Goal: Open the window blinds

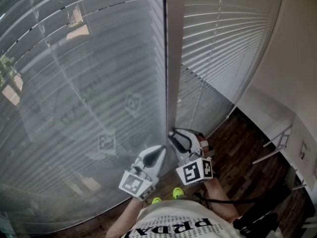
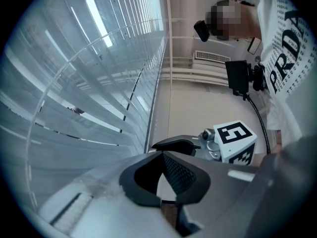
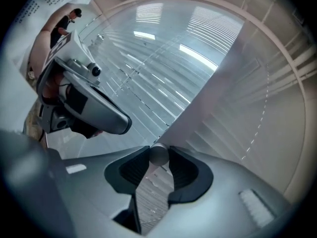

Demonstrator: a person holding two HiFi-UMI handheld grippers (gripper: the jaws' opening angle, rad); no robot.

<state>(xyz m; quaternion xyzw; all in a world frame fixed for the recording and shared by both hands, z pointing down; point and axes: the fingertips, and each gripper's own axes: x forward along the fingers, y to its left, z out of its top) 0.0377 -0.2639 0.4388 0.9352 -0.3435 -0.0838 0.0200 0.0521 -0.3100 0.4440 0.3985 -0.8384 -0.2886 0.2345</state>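
White slatted blinds (image 1: pixel 84 83) hang closed over the big window, with a second set (image 1: pixel 218 38) to the right of a pale upright frame post (image 1: pixel 173 58). My right gripper (image 1: pixel 173 134) is at the foot of that post, shut on the round end of the thin tilt wand (image 3: pixel 158 154), which sits between its two pads. In the left gripper view the wand (image 2: pixel 171 78) rises as a fine line. My left gripper (image 1: pixel 159 150) hovers just left of the right one with nothing in it. Its tips (image 2: pixel 162 155) meet.
Dark wood floor (image 1: pixel 247 148) runs along the foot of the window. A white ledge (image 1: pixel 270 115) and white rails (image 1: pixel 280 140) stand at the right wall. The person's printed white shirt (image 1: pixel 188 227) and a black cable (image 1: pixel 237 200) are close behind the grippers.
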